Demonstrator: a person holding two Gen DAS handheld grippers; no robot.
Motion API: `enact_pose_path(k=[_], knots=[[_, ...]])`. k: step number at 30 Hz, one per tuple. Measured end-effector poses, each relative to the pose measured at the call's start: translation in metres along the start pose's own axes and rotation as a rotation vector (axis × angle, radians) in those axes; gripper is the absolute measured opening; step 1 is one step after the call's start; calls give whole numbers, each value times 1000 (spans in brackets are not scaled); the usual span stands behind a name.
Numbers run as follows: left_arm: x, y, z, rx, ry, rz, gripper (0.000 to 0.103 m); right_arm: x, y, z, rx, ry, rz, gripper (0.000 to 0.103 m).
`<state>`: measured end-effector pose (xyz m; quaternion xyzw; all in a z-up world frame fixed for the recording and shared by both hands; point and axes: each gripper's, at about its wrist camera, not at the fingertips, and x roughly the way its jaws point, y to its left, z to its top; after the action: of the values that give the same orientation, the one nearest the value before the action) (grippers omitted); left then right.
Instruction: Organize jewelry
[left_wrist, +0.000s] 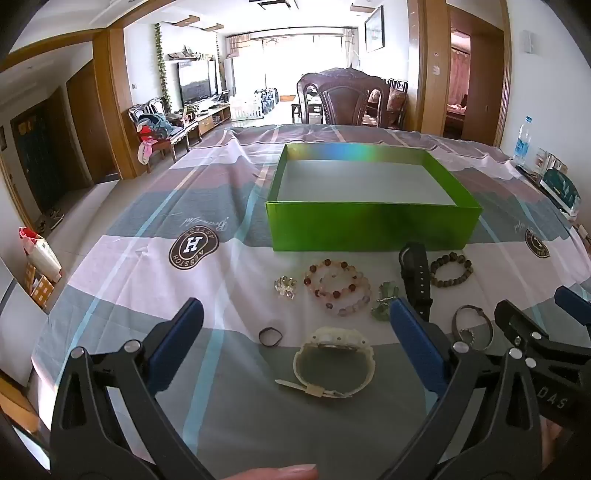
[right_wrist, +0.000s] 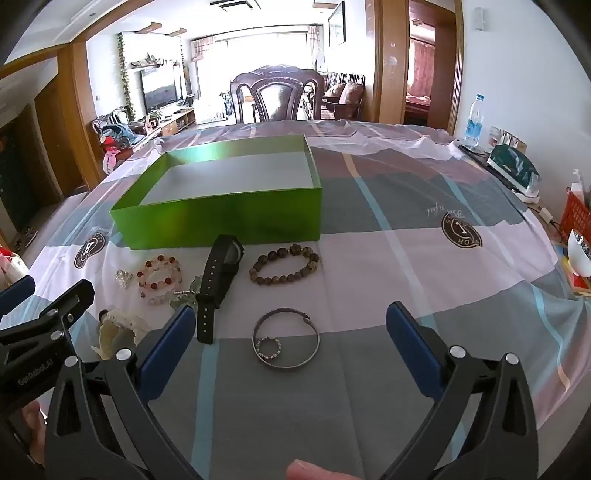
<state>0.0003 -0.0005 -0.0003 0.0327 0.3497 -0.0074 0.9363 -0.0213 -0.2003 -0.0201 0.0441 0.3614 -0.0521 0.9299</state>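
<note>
An empty green box (left_wrist: 373, 223) (right_wrist: 221, 221) stands on the cloth-covered table. In front of it lie a cream watch (left_wrist: 334, 363), a pink bead bracelet (left_wrist: 338, 288) (right_wrist: 159, 278), a black watch (left_wrist: 415, 280) (right_wrist: 218, 284), a brown bead bracelet (left_wrist: 451, 273) (right_wrist: 284, 267), a silver bangle (left_wrist: 472, 326) (right_wrist: 286, 338) with a small ring (right_wrist: 269, 347) inside it, a clear crystal piece (left_wrist: 285, 287), a green piece (left_wrist: 386, 304) and a dark ring (left_wrist: 270, 336). My left gripper (left_wrist: 295, 317) is open above the cream watch. My right gripper (right_wrist: 290, 325) is open above the bangle.
A dark wooden chair (left_wrist: 343, 98) stands behind the table's far edge. A water bottle (right_wrist: 474, 120), a green packet (right_wrist: 513, 170) and a red basket (right_wrist: 576, 218) sit along the table's right side. The checked cloth (right_wrist: 406, 258) reaches to the right of the jewelry.
</note>
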Motion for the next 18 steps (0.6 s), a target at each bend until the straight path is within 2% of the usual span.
enact_pose_path(k=[18], knots=[[-1,0,0,-1,0,1,100,2,0,-2,5,7,5,100]])
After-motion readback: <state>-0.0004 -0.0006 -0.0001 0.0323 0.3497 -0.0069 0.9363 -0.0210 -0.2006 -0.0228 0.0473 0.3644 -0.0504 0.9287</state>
